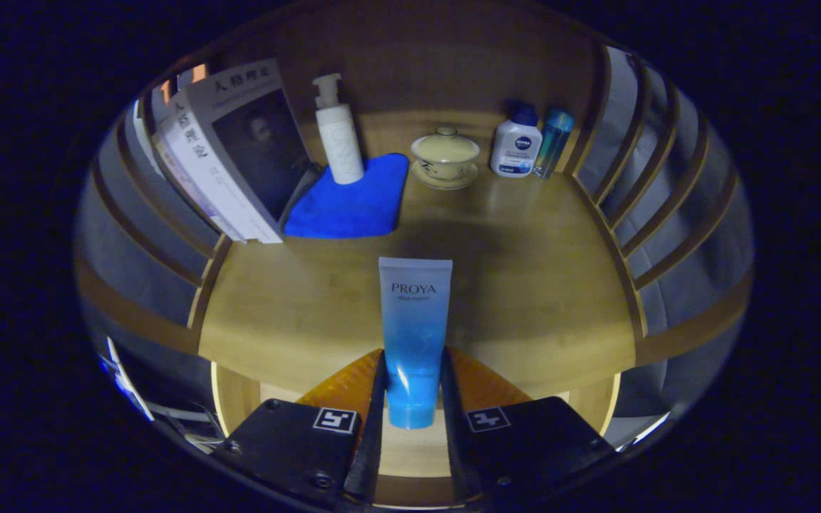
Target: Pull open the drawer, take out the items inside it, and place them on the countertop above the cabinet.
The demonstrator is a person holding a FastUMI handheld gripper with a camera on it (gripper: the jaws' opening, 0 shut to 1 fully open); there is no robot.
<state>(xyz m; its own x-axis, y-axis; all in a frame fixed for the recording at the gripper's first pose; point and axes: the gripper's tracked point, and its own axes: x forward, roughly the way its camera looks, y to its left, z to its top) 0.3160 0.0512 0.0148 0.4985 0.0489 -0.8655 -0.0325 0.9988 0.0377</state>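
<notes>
The wooden countertop [524, 285] spreads out ahead of me. Leaning books [232, 157] stand at its far left beside a blue cloth [353, 203] with a white pump bottle [339, 135] on it. A lidded teacup [445, 157] and two small bottles [528, 146] sit further right. My tongs [414, 388] are pressed on both sides of the blue tube [414, 320], lifted over the countertop's near edge.
</notes>
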